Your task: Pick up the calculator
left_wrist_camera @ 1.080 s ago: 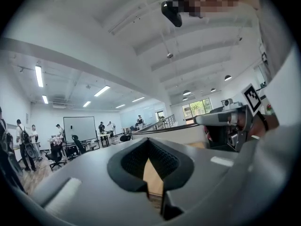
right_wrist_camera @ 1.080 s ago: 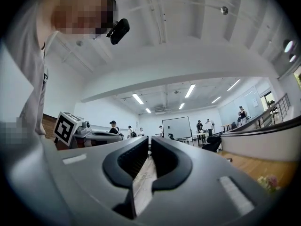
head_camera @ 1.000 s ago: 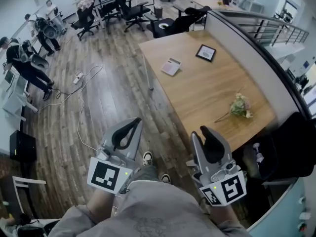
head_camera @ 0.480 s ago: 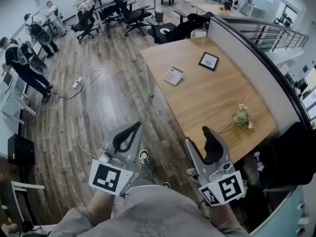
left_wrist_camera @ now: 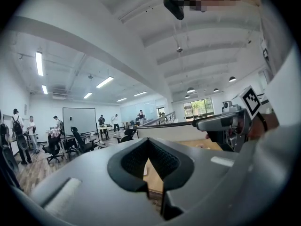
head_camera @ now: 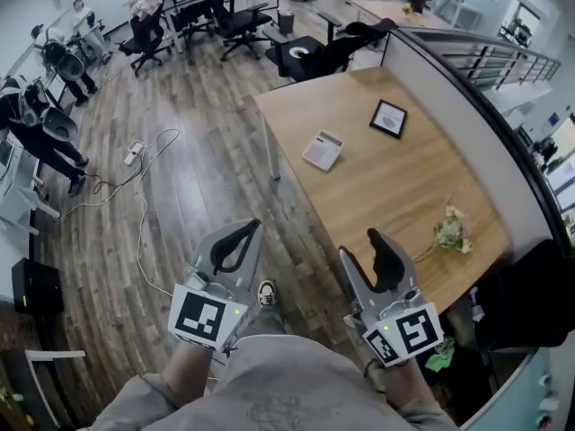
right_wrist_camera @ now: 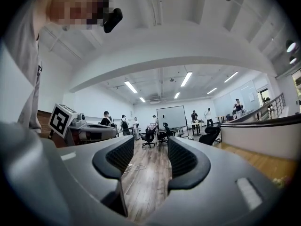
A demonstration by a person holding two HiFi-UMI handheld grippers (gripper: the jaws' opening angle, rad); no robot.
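Approach step: calculator [head_camera: 323,150] not yet reached.
It lies near the table's [head_camera: 395,209] left edge. The right gripper [head_camera: 361,250], its empty jaws just opening, must reach forward; the left gripper [head_camera: 250,227] is clenched on nothing.

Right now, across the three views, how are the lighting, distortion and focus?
Head view: strong fisheye bends the light wooden table edges; the white calculator is small but clear, evenly lit. Left gripper view: dark round vignette, bright ceiling strip lights overhead. Right gripper view: same vignette, ceiling strip lights glaring.
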